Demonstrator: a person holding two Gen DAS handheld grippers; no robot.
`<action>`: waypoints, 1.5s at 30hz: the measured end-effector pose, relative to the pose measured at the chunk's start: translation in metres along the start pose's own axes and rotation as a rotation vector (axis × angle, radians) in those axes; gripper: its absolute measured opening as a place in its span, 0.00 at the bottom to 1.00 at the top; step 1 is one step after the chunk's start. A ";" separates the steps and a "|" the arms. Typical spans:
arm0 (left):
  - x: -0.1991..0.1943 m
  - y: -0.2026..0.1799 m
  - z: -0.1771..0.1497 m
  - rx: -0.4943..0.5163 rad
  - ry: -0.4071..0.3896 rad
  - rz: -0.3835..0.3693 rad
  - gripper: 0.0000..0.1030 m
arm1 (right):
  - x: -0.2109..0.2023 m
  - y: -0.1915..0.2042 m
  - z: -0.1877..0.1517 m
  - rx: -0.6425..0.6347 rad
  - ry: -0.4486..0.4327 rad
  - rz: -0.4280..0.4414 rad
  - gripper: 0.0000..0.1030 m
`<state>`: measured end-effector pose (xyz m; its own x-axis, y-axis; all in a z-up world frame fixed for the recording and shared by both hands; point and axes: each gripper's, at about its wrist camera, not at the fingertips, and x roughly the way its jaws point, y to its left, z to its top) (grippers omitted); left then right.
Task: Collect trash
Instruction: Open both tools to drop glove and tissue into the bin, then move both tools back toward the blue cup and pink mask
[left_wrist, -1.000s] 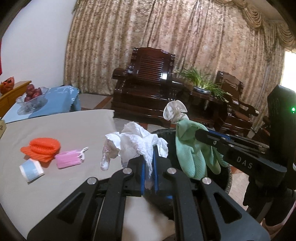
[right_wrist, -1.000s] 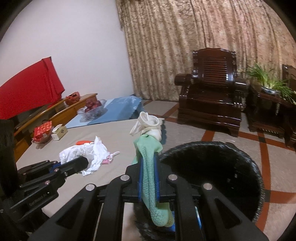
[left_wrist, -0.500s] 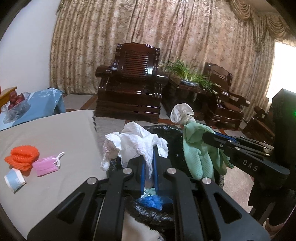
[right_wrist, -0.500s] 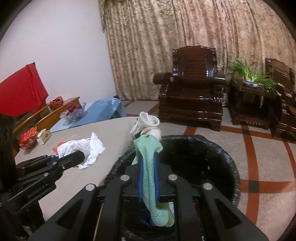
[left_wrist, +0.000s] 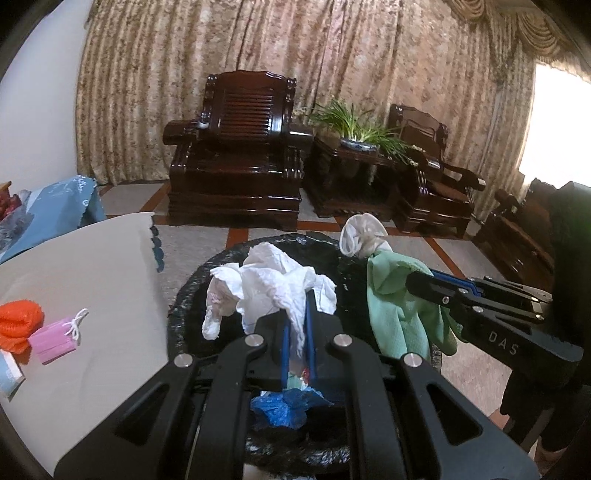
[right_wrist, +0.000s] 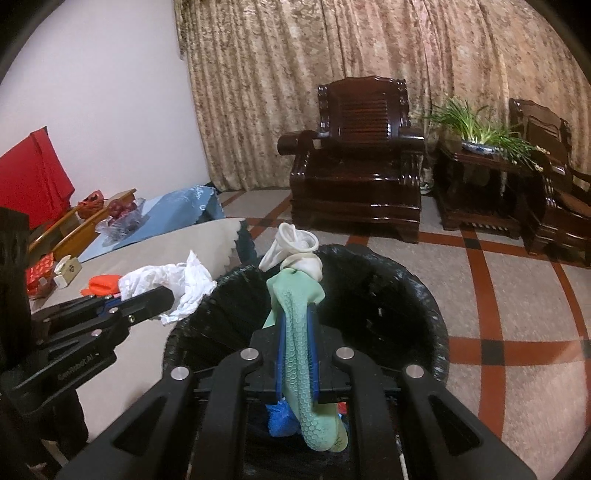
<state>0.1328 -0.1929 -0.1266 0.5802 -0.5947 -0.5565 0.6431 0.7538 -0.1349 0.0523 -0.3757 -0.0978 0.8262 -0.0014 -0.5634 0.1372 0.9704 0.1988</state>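
Both tools hang over the bin (left_wrist: 266, 254) for dropping: left tool (left_wrist: 297, 314) clamped on tissue (left_wrist: 273, 284), right tool (right_wrist: 297, 325) clamped on glove (right_wrist: 295, 306).

Right gripper (right_wrist: 295, 325): jaws clamped on green glove (right_wrist: 299, 332), over the bin (right_wrist: 424, 295)
Left gripper (right_wrist: 162, 295): pinches white tissue (right_wrist: 173, 280), at the bin's left rim
Counter (right_wrist: 147, 254): left of the bin
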 end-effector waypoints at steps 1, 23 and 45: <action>0.003 -0.001 0.001 0.002 0.005 -0.003 0.06 | 0.001 -0.002 -0.001 0.002 0.004 -0.003 0.10; 0.003 0.020 -0.001 -0.071 -0.007 0.019 0.83 | 0.007 -0.026 -0.013 0.041 0.018 -0.120 0.93; -0.131 0.161 -0.032 -0.220 -0.108 0.407 0.88 | 0.029 0.116 0.011 -0.100 -0.017 0.112 0.94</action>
<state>0.1444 0.0154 -0.1015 0.8192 -0.2553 -0.5136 0.2384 0.9660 -0.1000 0.0987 -0.2664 -0.0823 0.8425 0.1054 -0.5283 -0.0110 0.9838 0.1788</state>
